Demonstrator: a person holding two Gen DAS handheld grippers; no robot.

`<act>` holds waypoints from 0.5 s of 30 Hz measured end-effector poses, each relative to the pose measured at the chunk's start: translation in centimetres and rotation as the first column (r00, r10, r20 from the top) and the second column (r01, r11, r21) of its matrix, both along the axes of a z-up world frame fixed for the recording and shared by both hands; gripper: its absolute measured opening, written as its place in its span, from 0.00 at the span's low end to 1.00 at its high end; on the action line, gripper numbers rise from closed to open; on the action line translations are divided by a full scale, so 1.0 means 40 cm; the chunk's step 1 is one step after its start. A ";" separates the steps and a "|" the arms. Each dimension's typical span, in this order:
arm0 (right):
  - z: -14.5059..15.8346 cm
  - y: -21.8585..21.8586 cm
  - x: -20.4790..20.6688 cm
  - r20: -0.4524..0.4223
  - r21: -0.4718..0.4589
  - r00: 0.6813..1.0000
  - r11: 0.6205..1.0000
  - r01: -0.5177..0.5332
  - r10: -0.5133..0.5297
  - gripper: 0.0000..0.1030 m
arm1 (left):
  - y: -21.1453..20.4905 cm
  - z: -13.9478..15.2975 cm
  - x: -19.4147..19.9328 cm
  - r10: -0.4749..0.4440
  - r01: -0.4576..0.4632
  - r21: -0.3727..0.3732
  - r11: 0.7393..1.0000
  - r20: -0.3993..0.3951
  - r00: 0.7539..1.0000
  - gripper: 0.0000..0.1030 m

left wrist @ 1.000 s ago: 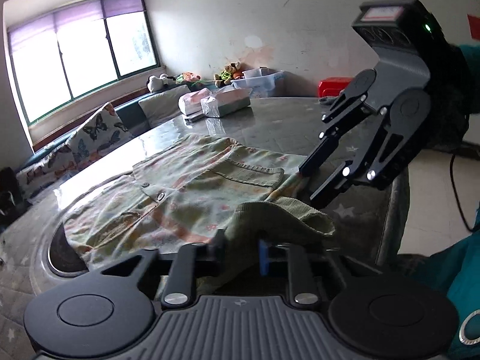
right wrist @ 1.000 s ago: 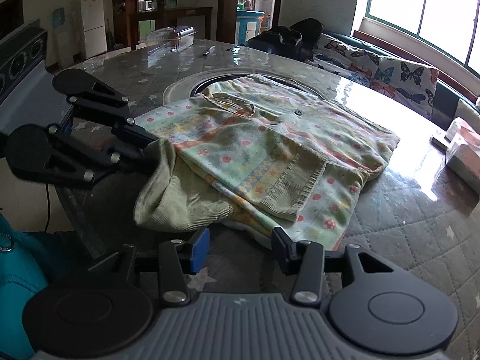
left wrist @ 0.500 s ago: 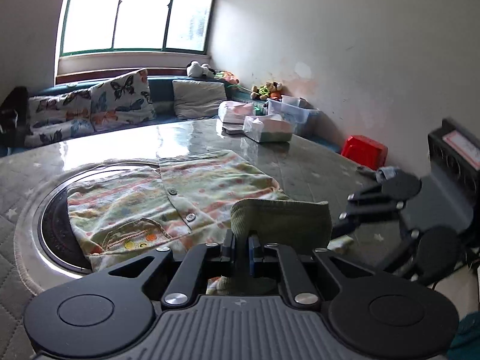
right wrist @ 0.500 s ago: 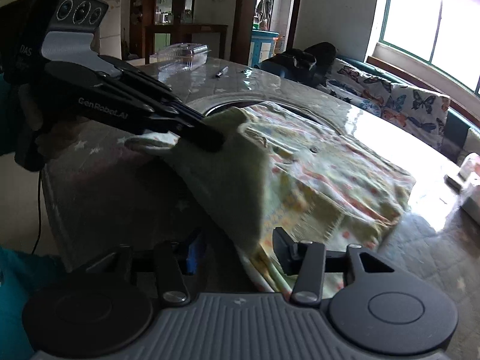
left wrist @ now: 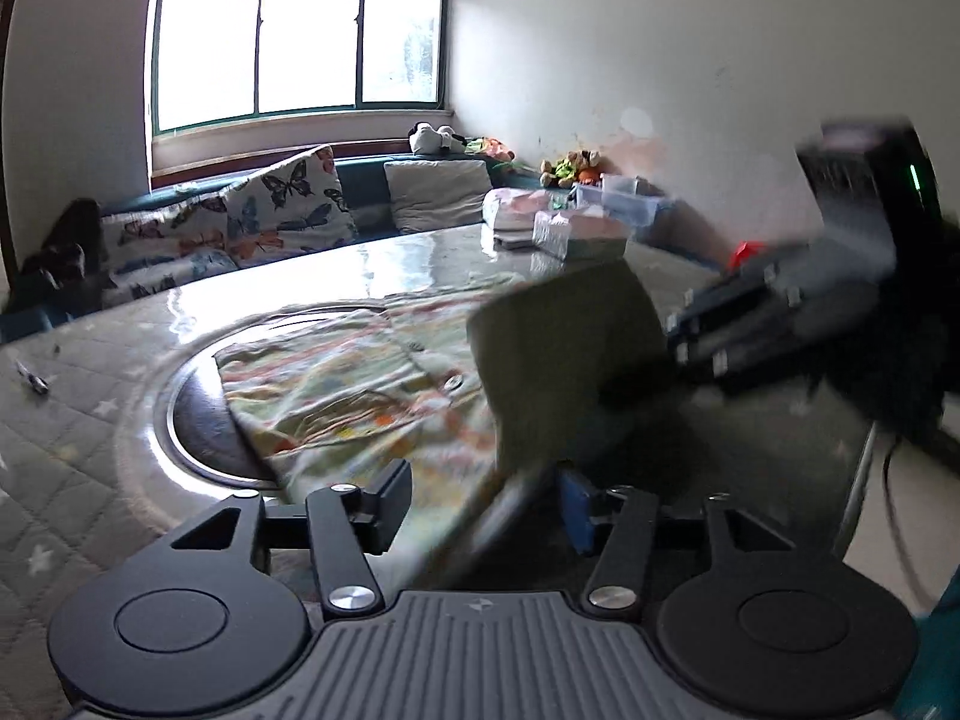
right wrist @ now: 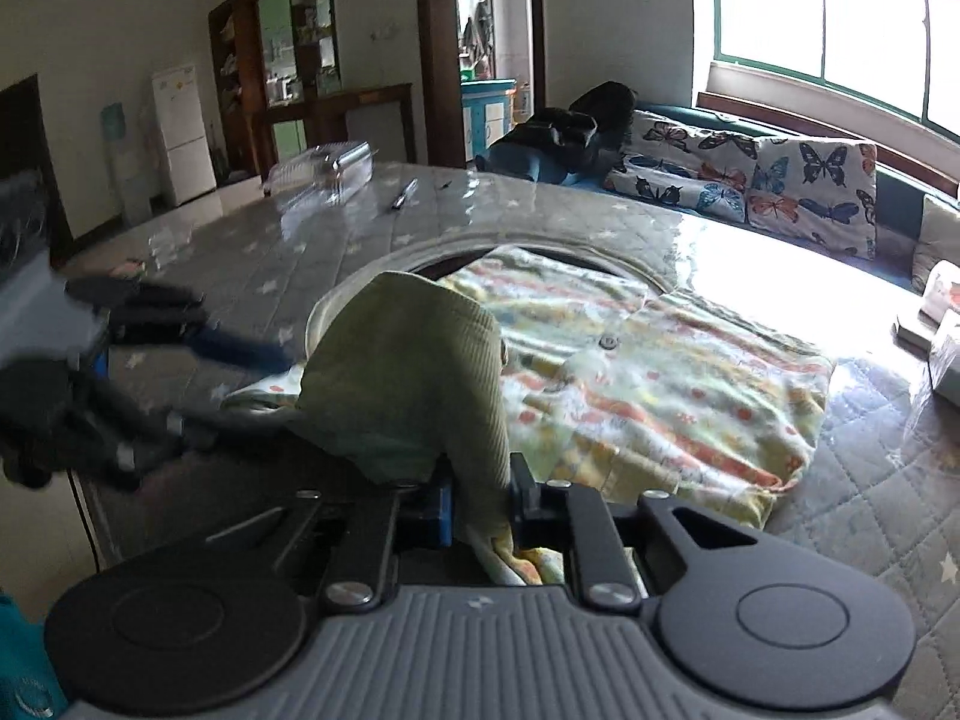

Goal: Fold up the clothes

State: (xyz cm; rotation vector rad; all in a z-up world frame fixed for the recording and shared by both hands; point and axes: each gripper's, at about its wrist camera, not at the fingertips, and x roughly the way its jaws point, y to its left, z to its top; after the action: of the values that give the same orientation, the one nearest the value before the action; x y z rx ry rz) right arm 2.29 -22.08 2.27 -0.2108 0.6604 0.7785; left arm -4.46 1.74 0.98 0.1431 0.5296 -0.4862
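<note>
We hold the right gripper [right wrist: 480, 507] low over the near edge of the table [right wrist: 870, 480], its two fingers [right wrist: 441, 510] pressed together on the olive ribbed cuff [right wrist: 414, 378] of the patterned shirt [right wrist: 660, 384]. The cuff rises in a hump straight ahead of that gripper, lifted clear of the rest of the cloth.

Our left gripper [left wrist: 486, 501] sits beside it with its fingers [left wrist: 393, 495] spread apart; a blurred strip of cloth crosses the gap between them, and we cannot tell whether it touches either finger. From the right wrist view this gripper [right wrist: 252, 384] shows at the left, blurred, reaching toward the cuff with its fingers apart.

The shirt lies spread flat in the middle of the table, partly over the round recessed ring [left wrist: 180, 414] at its centre, buttons facing up.

Toward the far right edge in the left wrist view, tissue packs [left wrist: 576, 231] stand in a cluster. In the right wrist view, a clear plastic box [right wrist: 324, 171] and a pen [right wrist: 403, 195] lie near the far left edge, well apart from the shirt.

Bare quilted cover shows on all sides of the shirt. Beyond the far edge runs a bench with butterfly cushions [right wrist: 780, 180] under the window [left wrist: 300, 30].
</note>
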 end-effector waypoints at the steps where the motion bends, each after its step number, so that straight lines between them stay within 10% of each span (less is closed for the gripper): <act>1: 0.005 -0.001 0.004 0.001 0.006 1.000 1.000 0.005 -0.005 0.15 | -0.003 -0.007 -0.005 -0.002 0.002 0.028 1.000 0.008 1.000 0.56; 6: 0.009 0.001 0.001 0.018 0.007 1.000 1.000 0.010 -0.010 0.14 | -0.014 -0.035 -0.010 -0.004 -0.006 0.141 0.990 0.069 0.998 0.55; 10: 0.003 -0.005 -0.013 0.023 0.026 1.000 1.000 0.016 -0.017 0.10 | -0.005 -0.043 0.003 -0.001 -0.010 0.151 0.989 0.071 0.998 0.21; 15: 0.018 -0.024 -0.059 0.050 0.043 0.999 0.999 -0.002 0.000 0.09 | 0.014 -0.019 -0.022 -0.018 0.011 0.101 0.995 0.064 0.998 0.10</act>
State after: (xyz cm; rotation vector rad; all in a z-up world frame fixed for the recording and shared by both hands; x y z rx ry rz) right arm -0.09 -23.06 3.00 -0.1908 0.5954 0.7849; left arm -5.36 2.29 0.22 0.2587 0.4903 -0.4676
